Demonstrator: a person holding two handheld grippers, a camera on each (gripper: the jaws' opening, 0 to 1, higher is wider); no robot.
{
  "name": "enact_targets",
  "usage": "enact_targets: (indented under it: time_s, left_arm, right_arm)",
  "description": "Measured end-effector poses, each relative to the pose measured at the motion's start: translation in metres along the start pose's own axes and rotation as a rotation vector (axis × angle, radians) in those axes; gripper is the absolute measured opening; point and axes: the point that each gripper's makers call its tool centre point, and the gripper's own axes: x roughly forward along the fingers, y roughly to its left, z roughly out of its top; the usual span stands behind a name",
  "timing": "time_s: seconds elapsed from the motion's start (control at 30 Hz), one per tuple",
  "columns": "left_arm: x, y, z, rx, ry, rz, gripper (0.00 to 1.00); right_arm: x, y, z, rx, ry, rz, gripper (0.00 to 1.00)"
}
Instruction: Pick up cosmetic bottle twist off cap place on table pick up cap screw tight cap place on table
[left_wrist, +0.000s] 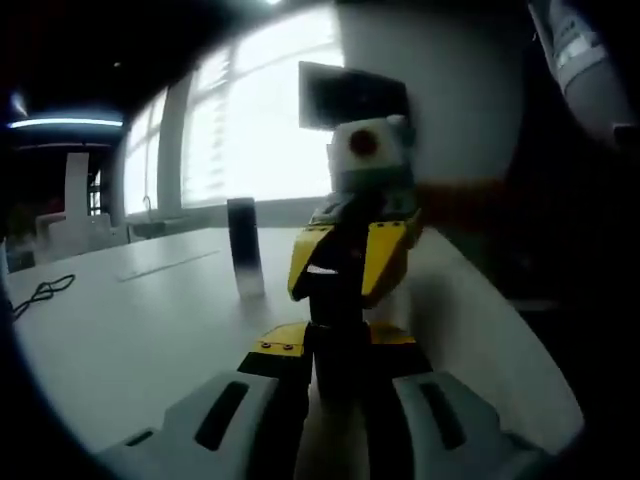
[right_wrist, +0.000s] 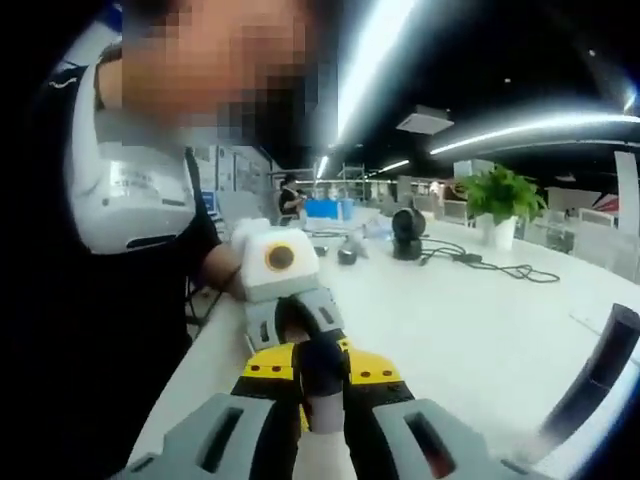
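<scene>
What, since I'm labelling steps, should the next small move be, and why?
Probably twist the right claw about the shared axis while the left claw holds firm: both claws meet nose to nose, seemingly shut on one small bottle above the table. Loosening or tightening, I cannot tell.

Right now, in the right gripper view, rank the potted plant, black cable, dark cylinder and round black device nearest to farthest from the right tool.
1. The dark cylinder, at the right edge, beside the right tool.
2. The black cable, mid-table, right.
3. The round black device and the potted plant, far back: too close to call.
</scene>
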Motion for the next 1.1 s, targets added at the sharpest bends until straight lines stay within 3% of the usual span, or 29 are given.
enact_targets:
  time_s: [0.5, 0.77, 1.1]
  left_arm:
    - [0.0, 0.002, 0.0, 0.011, 0.0, 0.01, 0.09]
    - [0.0, 0.006, -0.001, 0.009, 0.0, 0.026, 0.09]
    - [0.0, 0.008, -0.001, 0.014, 0.005, 0.037, 0.09]
  right_arm:
    - [-0.003, -0.004, 0.0, 0.025, -0.033, -0.269, 0.1]
    - [-0.002, -0.007, 0.002, -0.018, -0.028, -0.46, 0.1]
    - [-0.009, -0.014, 0.0, 0.081, -0.092, -0.693, 0.1]
